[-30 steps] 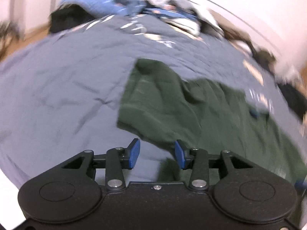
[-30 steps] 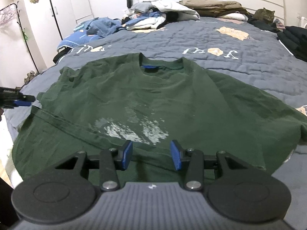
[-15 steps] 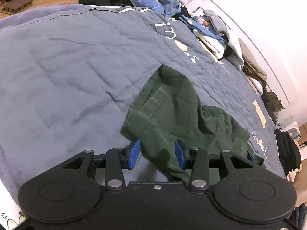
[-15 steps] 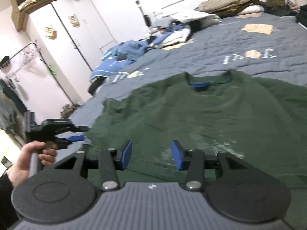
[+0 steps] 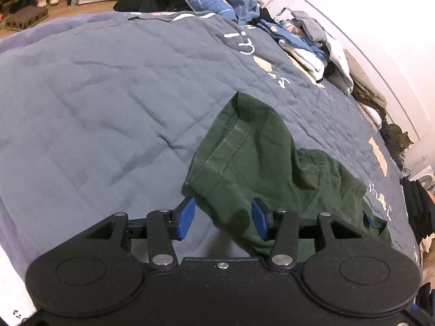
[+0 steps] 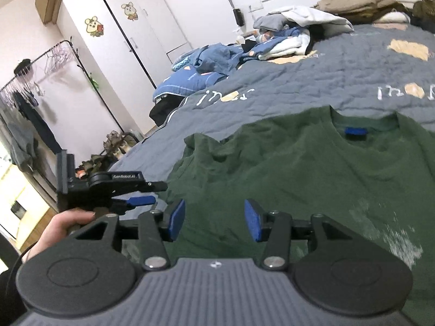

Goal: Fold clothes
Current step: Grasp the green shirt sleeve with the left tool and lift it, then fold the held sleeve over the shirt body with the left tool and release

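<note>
- We are holding the left gripper (image 5: 223,218) just over the sleeve (image 5: 244,146) of the green shirt (image 6: 312,174), near the left edge of the bed (image 5: 95,95).
- Its jaws are opening; the sleeve's lower hem is lying between and under the blue pads (image 5: 186,217), but we are not seeing them press on the cloth, so we are counting it as released.
- We are holding the right gripper (image 6: 214,222) above the shirt's body, lower left of the collar (image 6: 364,127); its jaws are opening too, with only cloth below them and nothing pinched.
- The shirt is lying flat and face up in the middle of the bed, well short of the heaps of clothes (image 6: 272,40) along the headboard edge.
- Its collar is pointing toward the headboard and its hem toward the foot edge, so its long axis is running head to foot.
- The sleeve is sticking out sideways and upward from the body toward the left edge, with its cuff end farthest from us.
- We are judging the left gripper the nearer one to that sleeve; the sleeve is lying straight ahead of it, its length roughly in line with the fingers.
- The fold we are expecting is sleeve over body, so the pull would be going from the left edge across toward the shirt's middle, where the right gripper is hovering.
</note>
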